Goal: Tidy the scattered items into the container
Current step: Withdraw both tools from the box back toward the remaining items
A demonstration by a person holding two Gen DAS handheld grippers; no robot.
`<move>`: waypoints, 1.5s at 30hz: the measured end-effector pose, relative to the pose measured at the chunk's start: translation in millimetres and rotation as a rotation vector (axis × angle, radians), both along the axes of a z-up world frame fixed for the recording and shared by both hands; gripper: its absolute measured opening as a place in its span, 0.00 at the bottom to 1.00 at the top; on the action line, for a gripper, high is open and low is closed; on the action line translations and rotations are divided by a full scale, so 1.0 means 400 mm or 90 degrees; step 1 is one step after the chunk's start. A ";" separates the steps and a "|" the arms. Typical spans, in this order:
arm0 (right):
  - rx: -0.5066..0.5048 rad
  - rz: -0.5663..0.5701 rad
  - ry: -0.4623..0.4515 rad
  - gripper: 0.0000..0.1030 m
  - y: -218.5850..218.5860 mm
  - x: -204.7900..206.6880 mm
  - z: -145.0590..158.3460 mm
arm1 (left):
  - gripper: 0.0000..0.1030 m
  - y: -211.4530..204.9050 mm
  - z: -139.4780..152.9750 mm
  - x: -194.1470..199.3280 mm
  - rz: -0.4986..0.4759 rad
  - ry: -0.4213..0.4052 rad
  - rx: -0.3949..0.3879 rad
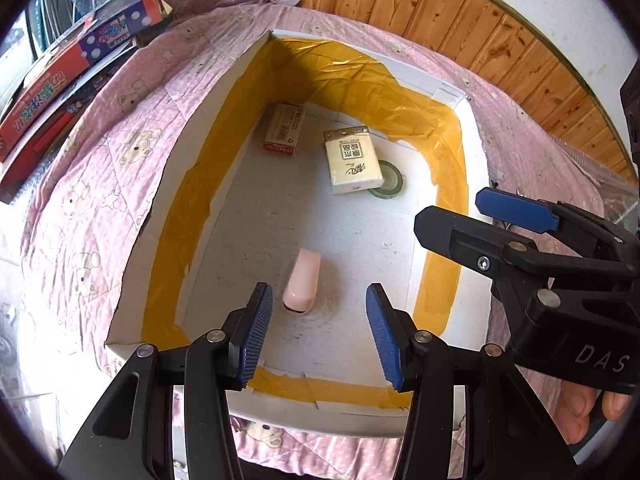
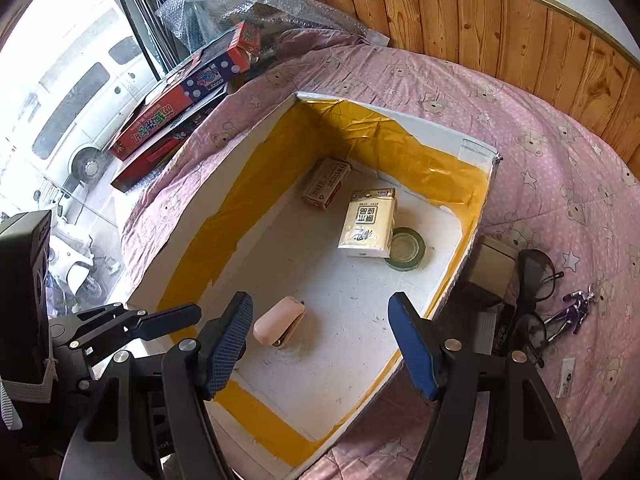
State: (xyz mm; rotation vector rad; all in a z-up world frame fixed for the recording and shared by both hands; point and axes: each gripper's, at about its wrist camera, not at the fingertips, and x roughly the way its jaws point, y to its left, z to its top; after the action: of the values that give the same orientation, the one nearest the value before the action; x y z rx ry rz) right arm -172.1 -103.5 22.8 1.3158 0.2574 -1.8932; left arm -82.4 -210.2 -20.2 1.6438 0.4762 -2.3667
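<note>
Both tools, left tool (image 1: 318,330) and right tool (image 2: 320,344), hang apart and empty over my box (image 2: 240,168). Stapler (image 2: 279,321), tissues (image 2: 368,224), tape (image 2: 408,248) are in; glasses (image 2: 534,276), keychain (image 2: 576,306) remain on the bed (image 2: 560,160).

A: State the container's position.

B: The container (image 2: 256,184) rests on the bed (image 2: 540,128). Stacked boxes (image 2: 180,108) lie at the bed's far left corner.

A: Contents?

B: A small carton (image 2: 327,184) sits in the far left corner. The tissue pack (image 2: 370,222) lies right of it, overlapping the tape roll (image 2: 412,250). The stapler (image 2: 279,321) lies near the front wall.

A: Outside?

B: Right of the container, on the bed: a small box (image 2: 492,266), then glasses (image 2: 534,280), then a figurine (image 2: 574,308).
</note>
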 end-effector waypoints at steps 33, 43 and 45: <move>-0.250 -0.161 0.091 0.69 0.538 0.326 0.001 | 0.50 0.416 0.105 0.267 -0.234 0.207 -0.213; -0.202 -0.205 0.103 0.53 0.614 0.291 -0.065 | 0.50 0.539 0.013 0.194 -0.298 0.176 -0.188; -0.182 -0.221 0.102 0.50 0.628 0.264 -0.086 | 0.50 0.539 -0.010 0.153 -0.284 0.166 -0.157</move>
State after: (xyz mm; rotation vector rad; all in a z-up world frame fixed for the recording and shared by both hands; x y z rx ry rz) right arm -66.5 147.7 -11.5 1.0667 -0.1706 -2.2318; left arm -21.3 5.5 -24.1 1.4524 -0.1637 -2.8351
